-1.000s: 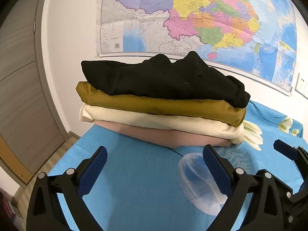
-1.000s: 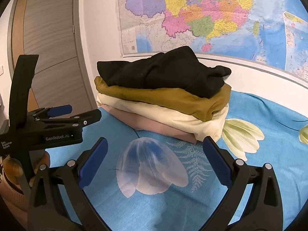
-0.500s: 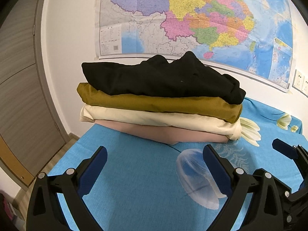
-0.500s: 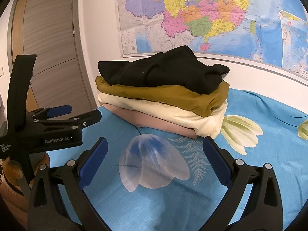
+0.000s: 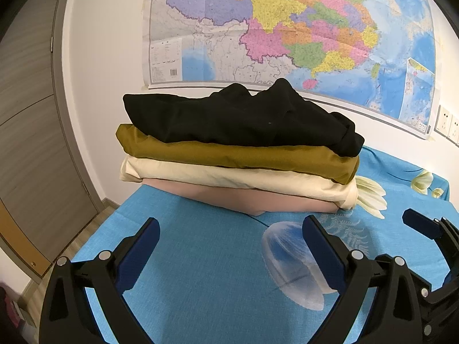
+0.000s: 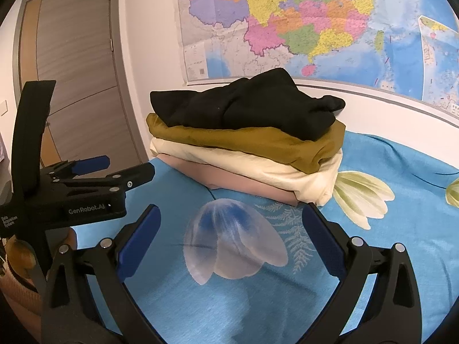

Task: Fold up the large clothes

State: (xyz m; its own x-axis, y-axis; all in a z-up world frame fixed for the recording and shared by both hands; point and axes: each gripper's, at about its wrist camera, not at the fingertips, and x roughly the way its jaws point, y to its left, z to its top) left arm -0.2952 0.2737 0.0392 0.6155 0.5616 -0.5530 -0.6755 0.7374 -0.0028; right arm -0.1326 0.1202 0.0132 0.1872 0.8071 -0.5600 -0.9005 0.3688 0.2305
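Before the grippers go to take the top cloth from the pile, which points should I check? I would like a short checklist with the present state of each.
1. left gripper open and holding nothing: ok.
2. right gripper open and holding nothing: ok.
3. black garment on top of the pile, nothing lying on it: ok.
4. Pile steady: mustard garment, cream garment and pink garment lie flat: ok.
5. blue bedsheet between grippers and pile free: ok.
6. Far side of the pile: cannot tell.
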